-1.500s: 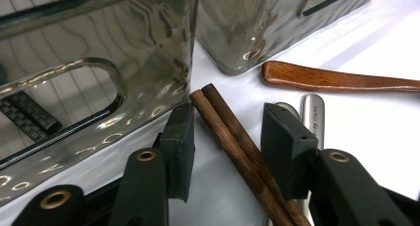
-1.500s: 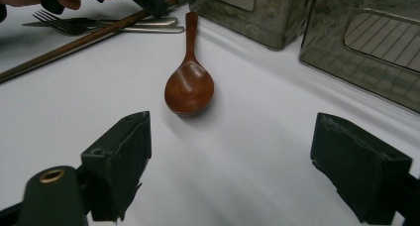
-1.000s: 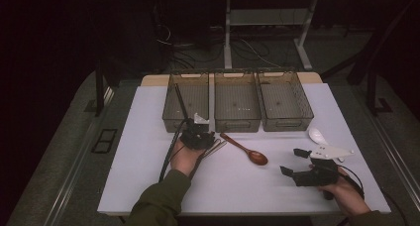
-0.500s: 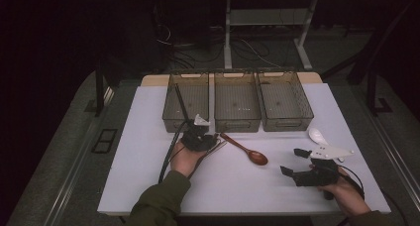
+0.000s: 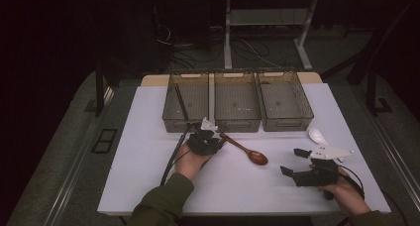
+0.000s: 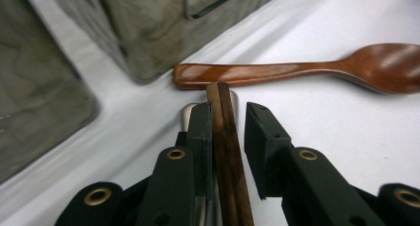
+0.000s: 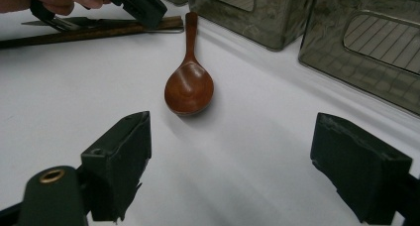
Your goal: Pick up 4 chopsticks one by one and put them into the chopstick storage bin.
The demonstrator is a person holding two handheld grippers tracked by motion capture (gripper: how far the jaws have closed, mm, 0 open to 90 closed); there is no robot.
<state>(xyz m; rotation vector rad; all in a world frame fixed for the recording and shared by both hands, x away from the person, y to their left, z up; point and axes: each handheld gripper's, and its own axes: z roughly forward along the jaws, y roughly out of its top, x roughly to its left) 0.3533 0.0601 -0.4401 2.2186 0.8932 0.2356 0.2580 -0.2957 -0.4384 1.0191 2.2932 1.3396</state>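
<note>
A pair of dark wooden chopsticks (image 6: 225, 137) lies on the white table between the jaws of my left gripper (image 6: 225, 112). The chopsticks rest against one jaw, with a thin gap to the other, so the gripper is open. Their tips almost touch the handle of a brown wooden spoon (image 6: 297, 70), which lies crosswise ahead. A metal utensil (image 6: 187, 114) shows beneath the jaws. From above, my left gripper (image 5: 204, 139) sits just in front of the bins, beside the wooden spoon (image 5: 247, 151). My right gripper (image 5: 293, 161) rests at the front right, wide open and empty, facing the spoon (image 7: 189, 84).
Three see-through bins (image 5: 236, 119) stand in a row at the back of the table; the left one holds a dark stick (image 5: 181, 102). A white spoon (image 5: 317, 135) lies at the right, beyond my right gripper. A fork (image 7: 54, 22) lies beside the chopsticks (image 7: 99, 30).
</note>
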